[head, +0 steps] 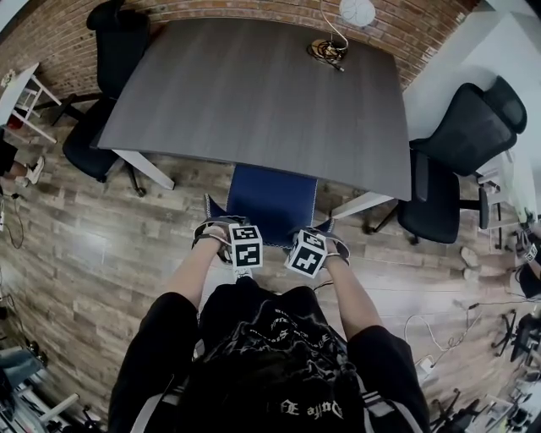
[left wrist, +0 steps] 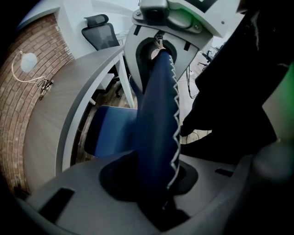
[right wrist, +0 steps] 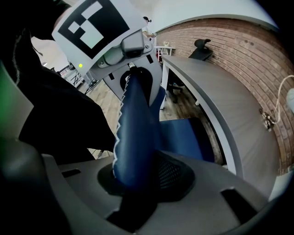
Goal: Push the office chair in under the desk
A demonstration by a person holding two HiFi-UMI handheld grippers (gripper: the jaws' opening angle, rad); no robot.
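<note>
The blue office chair (head: 270, 199) stands at the near edge of the grey desk (head: 254, 93), its seat partly under the top. Both grippers sit side by side on the top edge of its backrest. My left gripper (head: 244, 256) is shut on the backrest's top edge (left wrist: 158, 119), which has white zigzag stitching and runs between its jaws. My right gripper (head: 306, 258) is shut on the same edge (right wrist: 135, 128). In the left gripper view the right gripper (left wrist: 158, 48) shows farther along the edge. In the right gripper view the left gripper (right wrist: 133, 80) does likewise.
A black office chair (head: 110, 59) stands at the desk's left end, another (head: 461, 144) at its right. A small lamp with a white cable (head: 328, 49) lies on the far side of the desk by the brick wall (head: 254, 8). Cables (head: 439, 338) trail on the wooden floor at right.
</note>
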